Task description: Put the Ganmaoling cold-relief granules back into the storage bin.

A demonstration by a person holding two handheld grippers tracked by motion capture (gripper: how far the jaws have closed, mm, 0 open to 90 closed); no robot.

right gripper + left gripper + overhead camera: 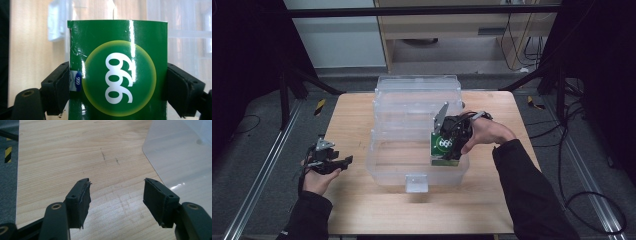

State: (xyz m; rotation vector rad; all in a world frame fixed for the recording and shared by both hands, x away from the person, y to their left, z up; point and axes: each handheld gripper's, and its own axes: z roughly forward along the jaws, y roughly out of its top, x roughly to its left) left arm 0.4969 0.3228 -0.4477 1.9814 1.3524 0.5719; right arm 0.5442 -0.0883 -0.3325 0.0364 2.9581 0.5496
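Holding a green box [445, 147] between both pads, right gripper [451, 144] over the near right part of a clear plastic bin [389, 150], jaws pressed flat against the box's two narrow sides. Box face toward the camera in the right gripper view [117, 72]: glossy green, a pale ringed disc with white "999" numerals, a small blue label at one edge beside the pad [58, 90]. Box low within the bin's walls, near its front right corner; contact with the bin floor not discernible. Bin lid [418, 97] swung back behind the bin, a white latch [416, 183] at the front wall. Resting apart at the table's [357, 115] left front edge, left gripper [331, 161] with jaws spread wide and nothing between them; bare wood grain between the pads [83, 200] in the left gripper view, a corner of the clear plastic bin [180, 157] at upper right.
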